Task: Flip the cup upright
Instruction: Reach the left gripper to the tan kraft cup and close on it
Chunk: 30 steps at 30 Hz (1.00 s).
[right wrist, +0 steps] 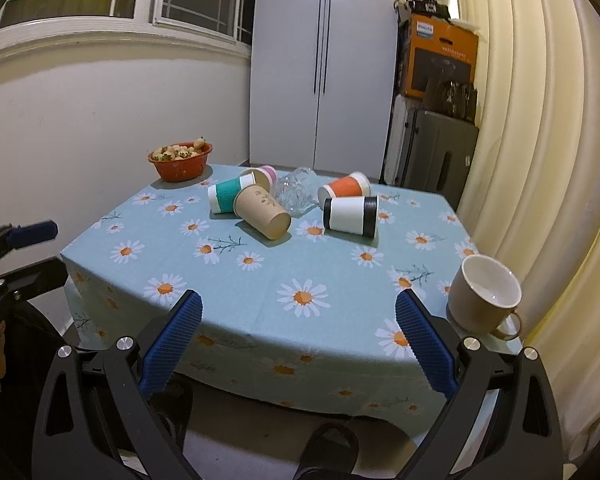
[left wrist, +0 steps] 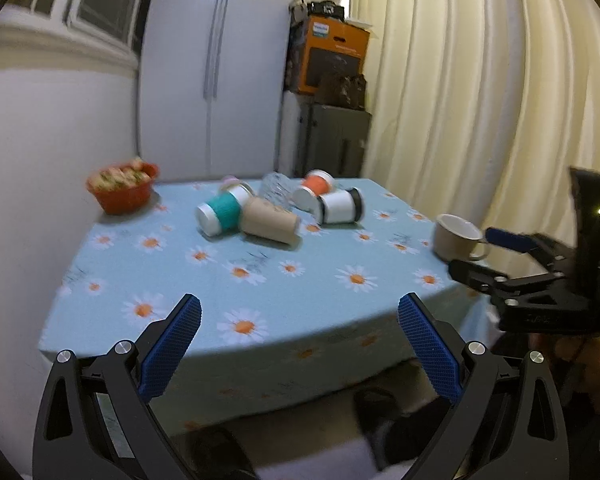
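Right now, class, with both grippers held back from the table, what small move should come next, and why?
Probably advance the right gripper, its jaws open and empty, toward the black-and-white paper cup. That cup lies on its side on the tablecloth, apart from the beige mug, which already stands upright near the corner. The left gripper is open too and holds nothing.

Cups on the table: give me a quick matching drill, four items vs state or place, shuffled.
Items:
1. beige mug
2. white cup with black bands
3. red bowl
4. tan paper cup

States:
A. lying on its side, leaning on the teal cup
B. upright, near right table corner
C. lying on its side, in front of the orange cup
D. far left corner, holding food

Pairs: 1-B, 2-C, 3-D, 4-A
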{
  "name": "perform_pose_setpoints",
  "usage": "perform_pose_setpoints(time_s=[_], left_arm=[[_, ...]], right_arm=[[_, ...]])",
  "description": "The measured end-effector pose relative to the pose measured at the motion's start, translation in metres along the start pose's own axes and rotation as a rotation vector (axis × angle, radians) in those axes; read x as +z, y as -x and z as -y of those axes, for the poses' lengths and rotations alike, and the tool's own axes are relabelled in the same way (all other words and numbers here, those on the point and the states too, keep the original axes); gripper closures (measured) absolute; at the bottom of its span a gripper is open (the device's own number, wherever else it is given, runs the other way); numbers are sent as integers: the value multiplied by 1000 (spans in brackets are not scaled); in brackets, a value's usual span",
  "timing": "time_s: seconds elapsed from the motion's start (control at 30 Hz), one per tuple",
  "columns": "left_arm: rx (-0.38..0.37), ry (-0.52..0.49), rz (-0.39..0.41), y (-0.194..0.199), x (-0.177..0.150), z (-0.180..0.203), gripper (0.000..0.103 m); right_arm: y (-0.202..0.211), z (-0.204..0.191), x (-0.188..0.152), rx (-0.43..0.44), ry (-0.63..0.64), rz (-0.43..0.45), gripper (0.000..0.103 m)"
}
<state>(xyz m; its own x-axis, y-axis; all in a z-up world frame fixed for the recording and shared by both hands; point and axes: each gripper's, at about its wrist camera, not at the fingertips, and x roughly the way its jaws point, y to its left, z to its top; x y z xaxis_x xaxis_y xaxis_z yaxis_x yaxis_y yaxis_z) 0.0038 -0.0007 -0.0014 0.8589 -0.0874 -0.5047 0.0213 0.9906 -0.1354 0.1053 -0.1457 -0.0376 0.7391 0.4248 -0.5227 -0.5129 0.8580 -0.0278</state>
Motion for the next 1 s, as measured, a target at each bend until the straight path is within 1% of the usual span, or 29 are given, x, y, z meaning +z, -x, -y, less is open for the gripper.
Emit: perform_pose_setpoints(time_s=[0.03,0.13,0.3,0.37,0.5,0.6,0.63,0.7,0.8,0.87,0.97,1.0], left_arm=[[-12,7,-16,-3,2,-2,6],[-40,19,-22,-7,9,-8,6],[-46,53,-79,-31,26,-19,6],[-57,109,-109,-45,36,-27,6],[-93,269,-154,-74,59,-44,6],[-122,378,-202,-105,74,-52,7],[-121,420,-221,-117,79,-55,7],[-142,481,-236,-136,85,-61,7],[-126,540,-257,-164,96,-67,7],[-111,590,-282,-183,98,-72,7],[-80,689,-326,-213,98,-83,8],[-66,714,-342,-221,99,-86,8]], right_arm=[[-1,1,1,10,-5,-9,7],[-9,4,6,51,-19,-41,7],[-32,7,22,118,-19,-87,7],[-41,10,29,131,-5,-100,7],[-60,18,43,157,14,-120,7],[-76,23,53,188,11,-143,7],[-79,25,56,196,11,-150,7],[-88,27,64,214,16,-160,7],[-102,34,77,233,19,-177,7],[-114,40,84,248,10,-204,7],[-128,51,95,313,-33,-240,7],[-133,56,99,321,-49,-251,7]])
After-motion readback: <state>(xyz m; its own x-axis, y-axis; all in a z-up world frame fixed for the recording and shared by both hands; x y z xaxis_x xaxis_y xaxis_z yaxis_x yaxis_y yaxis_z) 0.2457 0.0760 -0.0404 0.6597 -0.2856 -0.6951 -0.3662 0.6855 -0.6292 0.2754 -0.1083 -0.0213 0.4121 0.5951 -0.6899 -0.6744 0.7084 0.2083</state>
